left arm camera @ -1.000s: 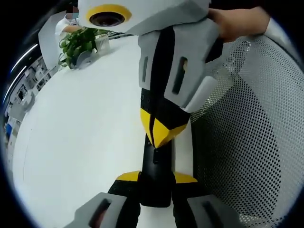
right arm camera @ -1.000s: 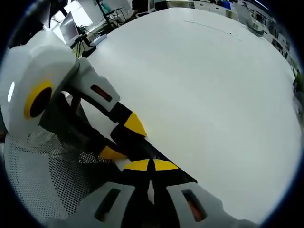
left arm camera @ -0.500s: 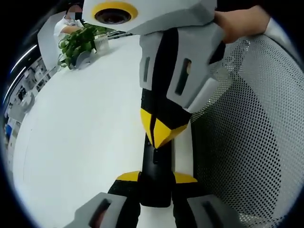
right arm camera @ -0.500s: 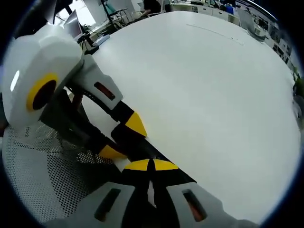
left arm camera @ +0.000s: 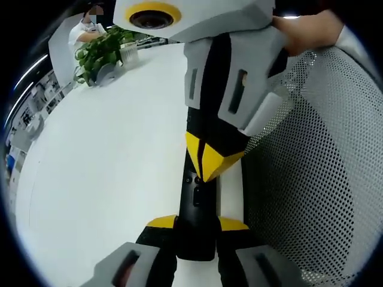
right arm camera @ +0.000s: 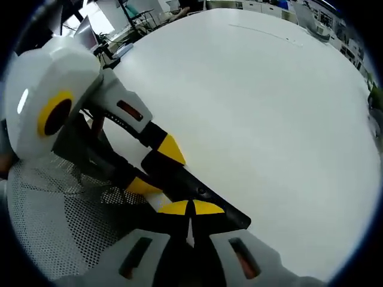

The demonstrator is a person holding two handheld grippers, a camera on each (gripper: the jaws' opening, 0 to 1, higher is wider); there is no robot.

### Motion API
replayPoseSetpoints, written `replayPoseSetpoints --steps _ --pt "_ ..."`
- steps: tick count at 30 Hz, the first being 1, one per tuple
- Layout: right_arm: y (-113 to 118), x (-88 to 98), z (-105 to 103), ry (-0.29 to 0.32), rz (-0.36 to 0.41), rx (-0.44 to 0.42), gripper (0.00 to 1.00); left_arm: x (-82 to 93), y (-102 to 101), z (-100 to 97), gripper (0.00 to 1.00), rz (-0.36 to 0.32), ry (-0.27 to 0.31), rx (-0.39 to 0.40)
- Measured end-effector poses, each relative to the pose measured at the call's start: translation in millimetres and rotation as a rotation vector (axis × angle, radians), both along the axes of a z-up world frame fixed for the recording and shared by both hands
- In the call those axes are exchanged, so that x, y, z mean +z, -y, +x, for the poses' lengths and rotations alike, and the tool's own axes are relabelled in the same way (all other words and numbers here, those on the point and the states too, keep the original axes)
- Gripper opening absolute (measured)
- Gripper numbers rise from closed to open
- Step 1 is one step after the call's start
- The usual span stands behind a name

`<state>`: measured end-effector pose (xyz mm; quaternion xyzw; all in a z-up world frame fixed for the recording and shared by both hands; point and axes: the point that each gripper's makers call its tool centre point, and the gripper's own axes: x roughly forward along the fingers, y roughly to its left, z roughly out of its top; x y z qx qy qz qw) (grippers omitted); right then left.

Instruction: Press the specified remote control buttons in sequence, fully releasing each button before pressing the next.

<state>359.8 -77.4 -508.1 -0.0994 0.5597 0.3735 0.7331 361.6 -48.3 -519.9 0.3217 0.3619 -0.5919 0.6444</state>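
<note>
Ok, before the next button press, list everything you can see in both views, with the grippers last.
Remote: one, black, long and slim, on the white table by its near edge, held across its end by the left gripper.
Table: one, white, wide and bare around the remote.
Mesh chair: one, white perforated, beside the table edge.
Plant: one, green, in a pale pot at the far end of the table.
Person: one, far off behind the plant, in pale clothes.
Hand: one, on the right gripper's handle.
Left gripper: grey with yellow tips, shut on the remote.
Right gripper: grey with yellow tips, jaws closed to a point over the remote's buttons.
</note>
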Motion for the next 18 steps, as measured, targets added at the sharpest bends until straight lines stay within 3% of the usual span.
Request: replayPoseSetpoints --steps 18 --pt "-4.1 -1.1 -5.6 -0.017 0.016 0.015 0.00 -0.9 0.2 0.7 0.24 -0.002 -0.001 0.000"
